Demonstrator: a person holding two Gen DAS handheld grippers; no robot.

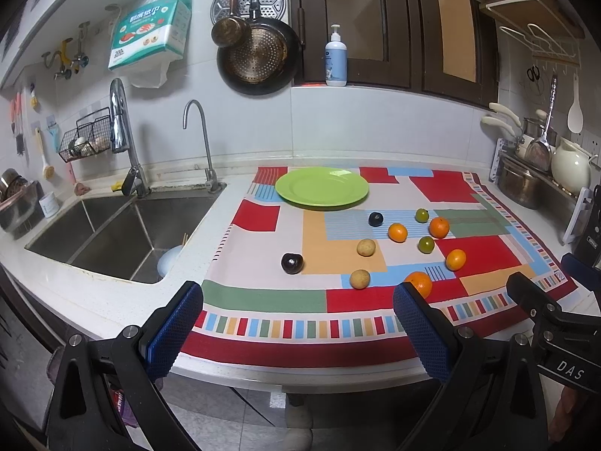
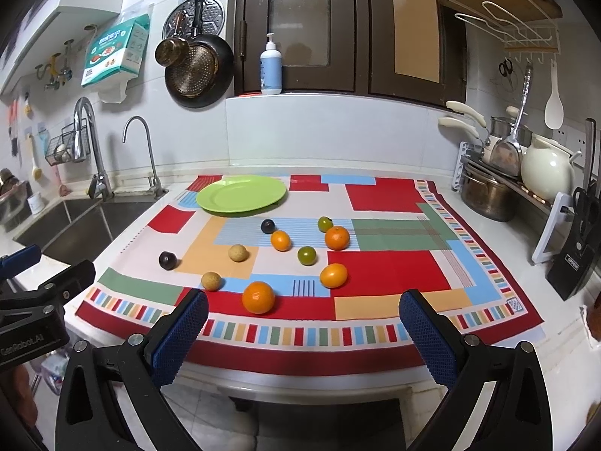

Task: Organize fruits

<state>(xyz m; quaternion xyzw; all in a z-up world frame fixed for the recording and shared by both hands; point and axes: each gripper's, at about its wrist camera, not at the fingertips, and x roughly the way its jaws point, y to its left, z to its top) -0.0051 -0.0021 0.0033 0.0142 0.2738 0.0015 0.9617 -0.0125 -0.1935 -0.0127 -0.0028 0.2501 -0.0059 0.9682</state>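
- Saw both grippers back at the near counter edge: left gripper (image 1: pixel 296 312) spread wide with nothing between its blue pads, right gripper (image 2: pixel 303 317) likewise spread wide and empty.
- Found the fruits loose on the patterned cloth (image 2: pixel 390 274), none yet on the green plate (image 2: pixel 240 193) at the cloth's far left.
- Counted four orange citrus, the nearest orange (image 2: pixel 258 297) just ahead of the right gripper's left finger; also two green citrus (image 2: pixel 307 255), two tan round fruits (image 2: pixel 211 280) and two dark plums (image 2: pixel 167 260).
- Judged all light, round and prone to roll; citrus rind firm enough for a moderate squeeze, plums probably softer and smoother, so gentler closing advised.
- Judged best hold across the widest middle, fingers lowered on either side down to the cloth.
- Noted crowding in the middle cluster: orange, green fruit and plum near one another, so risk of nudging a neighbour; outer pieces easier first.
- Noted the sink (image 1: pixel 112 233) just left of the cloth, a likely catch for a runaway fruit.
- Noted pots and a cream kettle (image 2: pixel 546 167) on the rack at right, well apart from the fruit.
- Saw nothing between fruit and plate.
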